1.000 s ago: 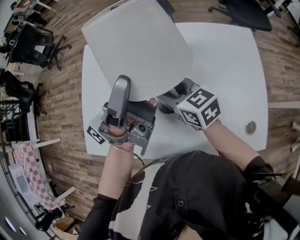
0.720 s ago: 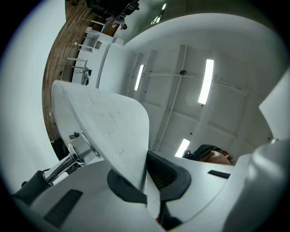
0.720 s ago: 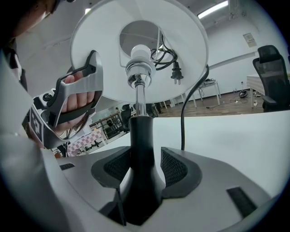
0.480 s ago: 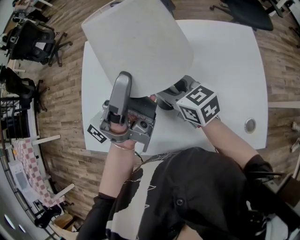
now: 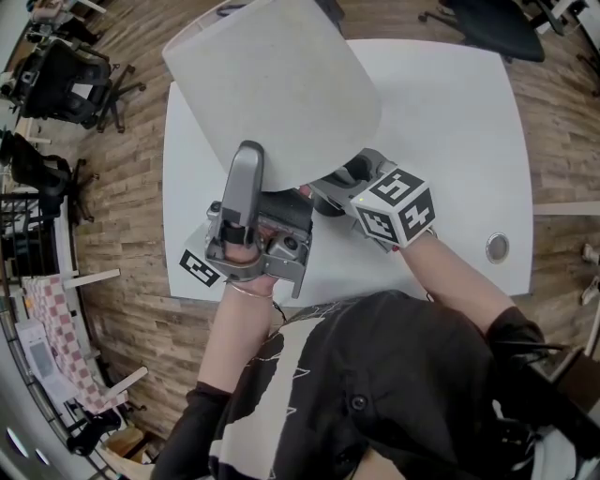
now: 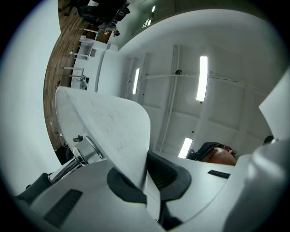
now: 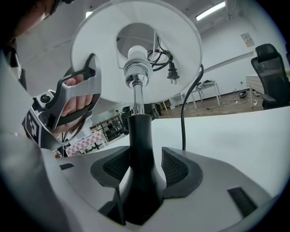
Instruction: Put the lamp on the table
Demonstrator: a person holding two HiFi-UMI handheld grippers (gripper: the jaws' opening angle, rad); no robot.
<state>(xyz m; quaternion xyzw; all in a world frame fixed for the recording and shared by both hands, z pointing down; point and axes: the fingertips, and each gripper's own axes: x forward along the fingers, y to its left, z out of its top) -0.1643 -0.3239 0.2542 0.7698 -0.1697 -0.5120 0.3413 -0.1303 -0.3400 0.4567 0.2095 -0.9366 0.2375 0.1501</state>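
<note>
The lamp has a wide white shade (image 5: 272,94) and a black foot (image 5: 330,202) that rests on the white table (image 5: 450,122). My left gripper (image 5: 251,155) points upward and is shut on the shade's lower rim (image 6: 113,127), which runs thin between its pads (image 6: 146,174). My right gripper (image 5: 339,186) lies low over the table. Its jaws have just been opening and stand either side of the black stem (image 7: 140,149), the right pad clear of it. The bulb socket, the coiled cord and the plug (image 7: 172,74) hang inside the shade (image 7: 136,54).
The cord (image 7: 183,122) drops from the shade to the tabletop behind the stem. A round metal grommet (image 5: 497,247) sits near the table's right edge. Office chairs stand on the wooden floor at the left (image 5: 56,84) and at the top right (image 5: 487,23).
Both hands and the lamp keep their places. The left gripper has rolled slightly about its own line.
</note>
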